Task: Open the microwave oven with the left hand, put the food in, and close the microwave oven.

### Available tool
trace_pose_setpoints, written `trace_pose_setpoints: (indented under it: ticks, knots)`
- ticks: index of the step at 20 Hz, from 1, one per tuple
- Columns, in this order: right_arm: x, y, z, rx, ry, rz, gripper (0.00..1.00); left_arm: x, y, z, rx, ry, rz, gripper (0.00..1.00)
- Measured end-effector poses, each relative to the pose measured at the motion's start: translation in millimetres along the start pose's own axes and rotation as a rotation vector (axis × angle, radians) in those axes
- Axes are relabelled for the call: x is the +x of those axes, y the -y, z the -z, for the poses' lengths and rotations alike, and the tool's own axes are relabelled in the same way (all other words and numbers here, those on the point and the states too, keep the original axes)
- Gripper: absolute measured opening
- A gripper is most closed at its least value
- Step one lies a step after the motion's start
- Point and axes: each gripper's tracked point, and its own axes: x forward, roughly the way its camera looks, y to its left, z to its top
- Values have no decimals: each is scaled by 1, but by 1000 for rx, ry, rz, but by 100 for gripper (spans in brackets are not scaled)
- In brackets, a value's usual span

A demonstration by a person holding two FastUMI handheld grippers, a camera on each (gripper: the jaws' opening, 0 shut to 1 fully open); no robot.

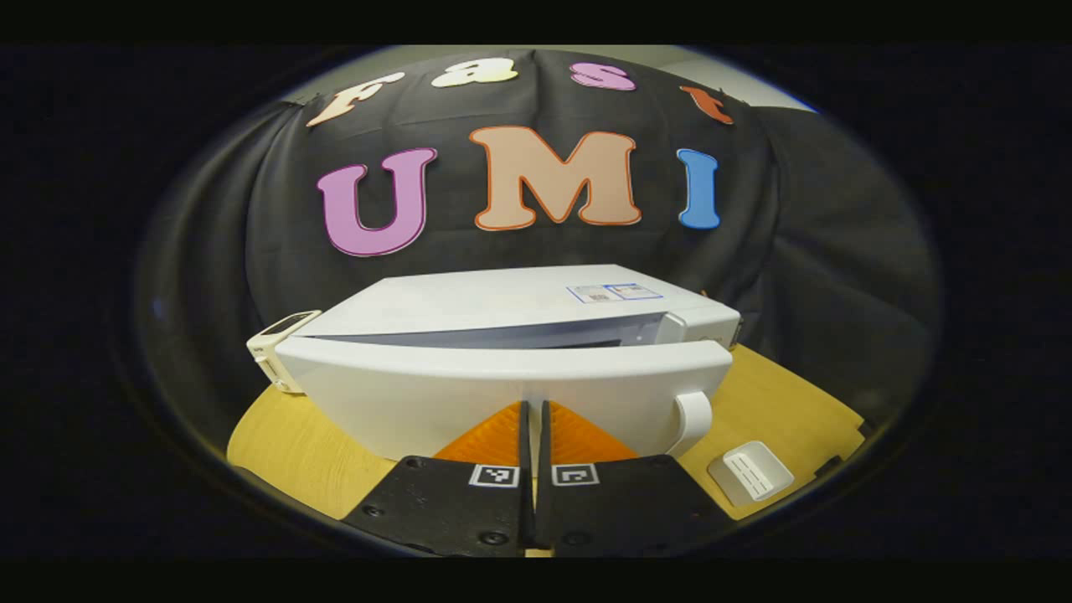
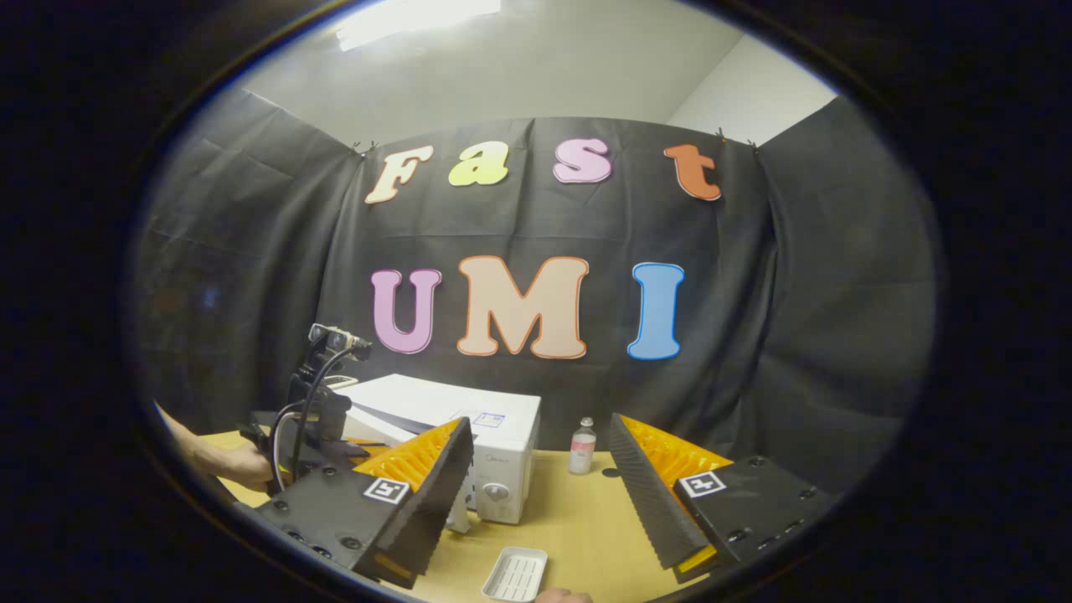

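Right gripper view: right gripper (image 2: 536,494) wide open, empty; left gripper (image 1: 533,419) closed; microwave (image 1: 502,360) ajar.

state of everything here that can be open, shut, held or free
microwave oven: door partly open, gap along its top edge
left hand-held gripper: shut, at the door front, holding nothing
right hand-held gripper: open, empty
white tray: on the table, free
small bottle: upright, capped
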Motion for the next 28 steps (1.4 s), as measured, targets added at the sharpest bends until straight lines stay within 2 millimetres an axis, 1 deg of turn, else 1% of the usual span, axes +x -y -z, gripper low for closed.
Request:
trace_pose_setpoints:
  ticks: [6,12,15,18,21,22,23,24,25,26,28]
  knots:
    - [1,7,-3,1,-5,21,93,12,1,-6,11,5,0,0]
    - [3,11,0,1,-12,29,93,23,2,-9,17,6,3,0]
    - [6,17,1,-6,-14,38,93,26,0,-14,26,18,-1,0]
    - [11,21,2,6,-15,44,93,27,1,-9,20,-1,1,0]
    - [16,21,4,15,-22,42,93,29,-4,-15,20,27,-35,0]
    - [17,20,4,13,-19,39,93,29,-4,-12,16,22,-45,0]
    - [18,20,5,10,-20,38,93,30,-4,-13,13,32,-54,0]
    - [19,19,5,11,-22,36,93,35,-3,-20,22,64,-49,0]
    - [19,17,6,14,-26,33,93,38,-3,-15,33,34,-54,0]
    - [18,16,7,15,-28,30,93,39,-2,-14,17,27,-61,0]
    - [18,17,9,9,-33,30,93,35,5,-19,29,30,-43,0]
